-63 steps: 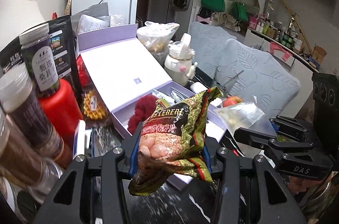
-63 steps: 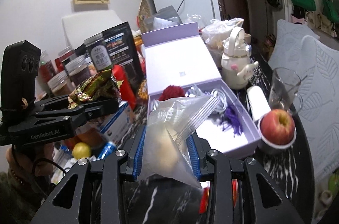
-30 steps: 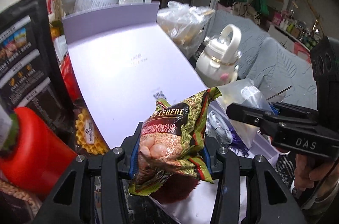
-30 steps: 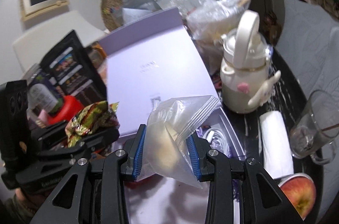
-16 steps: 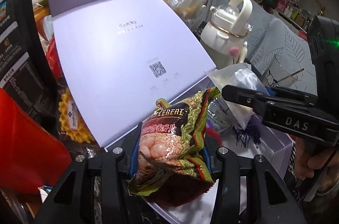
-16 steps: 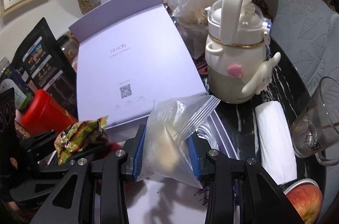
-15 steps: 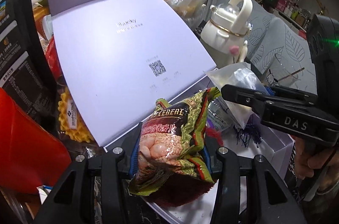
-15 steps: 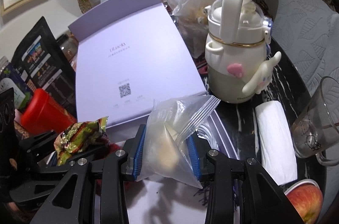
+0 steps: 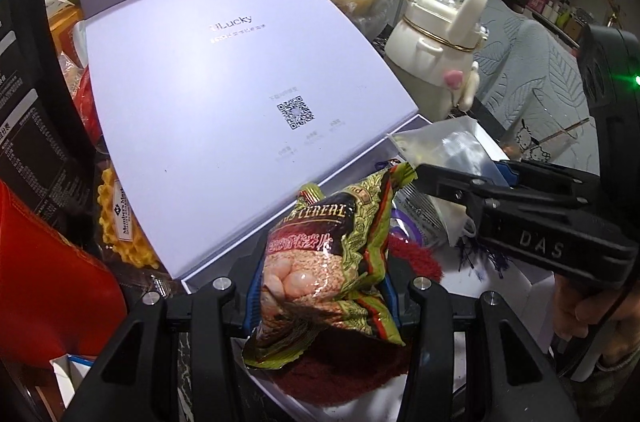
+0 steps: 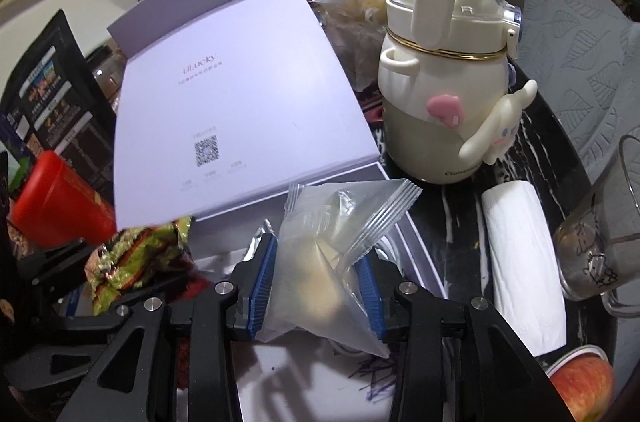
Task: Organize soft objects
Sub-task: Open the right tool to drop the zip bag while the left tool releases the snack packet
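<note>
Blue-padded jaws of the left gripper are clamped on a crinkly cereal packet, green and gold at the edges, held upright over the near end of the lilac gift box. Under the packet sits a dark red fuzzy thing inside the box — what it is, I cannot tell.

Over to the right gripper: its jaws have just been easing apart, and the clear zip bag with pale contents is between the pads, touching both, its ridged seal sticking up to the right. It hangs above the box floor, where purple threads lie loose.

Further out, the box lid stands open, tilted back, a small square code printed on it. Just right of the box — a cream kettle-shaped bottle, a white paper roll, a glass mug and an apple. Left of the lid stands a red container.
</note>
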